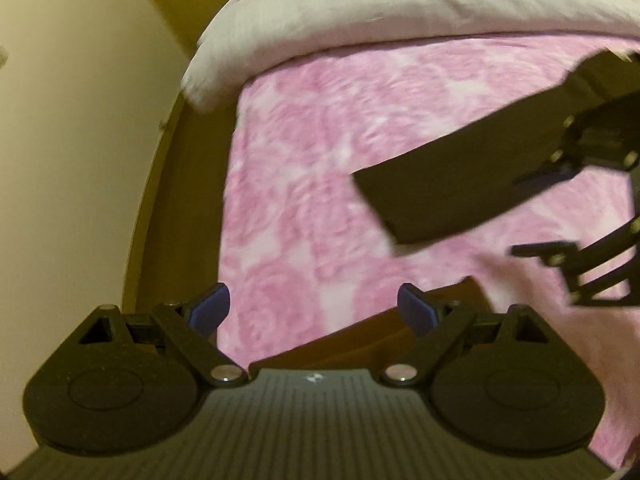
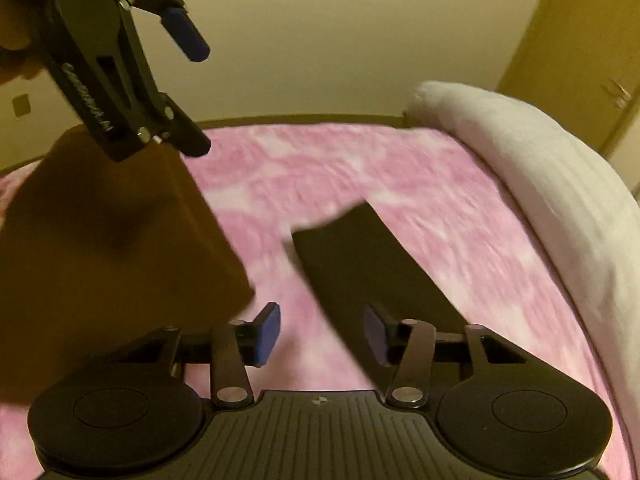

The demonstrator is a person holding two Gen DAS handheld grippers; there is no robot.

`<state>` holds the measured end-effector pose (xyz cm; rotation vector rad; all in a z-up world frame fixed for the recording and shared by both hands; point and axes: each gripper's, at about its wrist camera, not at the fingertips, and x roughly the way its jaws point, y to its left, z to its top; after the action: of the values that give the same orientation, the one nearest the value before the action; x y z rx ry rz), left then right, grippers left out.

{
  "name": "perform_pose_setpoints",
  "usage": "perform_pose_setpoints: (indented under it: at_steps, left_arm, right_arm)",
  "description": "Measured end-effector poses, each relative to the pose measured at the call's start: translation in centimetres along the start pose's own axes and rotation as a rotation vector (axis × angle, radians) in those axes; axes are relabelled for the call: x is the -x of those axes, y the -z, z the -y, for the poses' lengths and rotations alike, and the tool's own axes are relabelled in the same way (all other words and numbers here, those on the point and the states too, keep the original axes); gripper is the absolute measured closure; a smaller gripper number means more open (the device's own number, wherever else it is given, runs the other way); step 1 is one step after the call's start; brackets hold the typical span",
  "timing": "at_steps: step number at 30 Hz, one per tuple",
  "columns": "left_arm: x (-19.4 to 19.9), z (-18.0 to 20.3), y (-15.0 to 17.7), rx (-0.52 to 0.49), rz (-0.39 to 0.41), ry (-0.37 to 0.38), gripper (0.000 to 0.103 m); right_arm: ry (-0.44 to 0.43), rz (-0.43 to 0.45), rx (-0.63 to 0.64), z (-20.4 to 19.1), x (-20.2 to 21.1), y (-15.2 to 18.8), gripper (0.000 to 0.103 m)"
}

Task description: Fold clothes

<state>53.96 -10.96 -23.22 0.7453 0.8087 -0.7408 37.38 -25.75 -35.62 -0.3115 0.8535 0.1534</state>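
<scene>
**A:** Jaws first. How do they stand?

**B:** The right gripper (image 2: 322, 336) has its blue pads apart, with blanket showing between them. The dark cloth (image 2: 360, 264) runs close along the right-hand pad, but nothing is pinched. The left gripper (image 1: 314, 312) is also spread wide and holds nothing.

**A:** And the clothes?

**B:** The dark cloth is a long flat strip on the pink blanket (image 2: 360, 168), reaching from the right gripper's fingers out toward the middle of the bed. The brown cloth (image 2: 120, 240) is a bigger piece just under the left gripper. The blur is heavy, so I can't tell whether it lies flat or hangs from something.

**A:** How will they handle?

**B:** I'd judge both light and limp. They would sag from any single pinch and drag on the fleecy blanket. The dark strip looks thin and already doubled, so it may slip between the pads unless both layers are caught. It is best taken at a corner or along the short edge, one gripper per corner, so the fold stays square.

**A:** Any basket or drawer to fill?

**B:** None in view. There is only the bed, with a white bolster (image 2: 540, 168) along its far side.
</scene>
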Motion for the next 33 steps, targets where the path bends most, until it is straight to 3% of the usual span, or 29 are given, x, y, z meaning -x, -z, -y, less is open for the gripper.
perform_pose_setpoints:
  at_steps: [4,11,13,14,15,21,24,27,29,33]
  left_arm:
    - [-0.6,-2.1,0.8,0.095,0.001,-0.007,0.014]
    - [-1.5,-2.6,1.7,0.117,-0.003,-0.031,0.014]
    - [-1.7,-2.5,1.8,0.118,-0.011,-0.020,0.014]
    - [-1.8,-2.3,1.8,0.113,-0.014,-0.017,0.014]
    - [-2.0,-2.1,1.9,0.107,-0.017,-0.015,0.014]
    - [-1.4,0.7,0.9,0.083,0.001,0.051,0.014]
    - [-1.2,3.7,0.1,0.041,0.011,0.088,0.014]
    - [-0.7,7.8,-1.2,-0.012,0.031,0.135,0.014]
    - [-0.3,11.1,-2.2,-0.048,0.057,0.177,0.014]
    - [1.1,19.9,-4.3,-0.171,0.116,0.258,0.014]
  right_arm:
    - [-0.007,-0.001,0.047,-0.4,-4.2,-1.4,0.057]
    - [0.026,-0.038,0.130,-1.5,-9.5,-2.8,0.059]
    - [0.039,-0.058,0.117,-1.4,-9.7,-3.0,0.080]
    - [0.045,-0.068,0.110,-1.4,-9.8,-3.1,0.097]
    - [0.051,-0.070,0.098,-1.2,-9.6,-3.2,0.100]
    - [0.069,0.072,-0.107,2.7,-2.9,-3.9,0.100]
    - [0.128,0.190,-0.345,8.5,3.5,-2.2,0.100]
    - [0.262,0.282,-0.508,15.1,11.1,1.9,0.100]
    - [0.404,0.330,-0.585,19.3,16.6,5.9,0.100]
    - [0.675,0.372,-0.918,27.3,26.8,18.4,0.100]
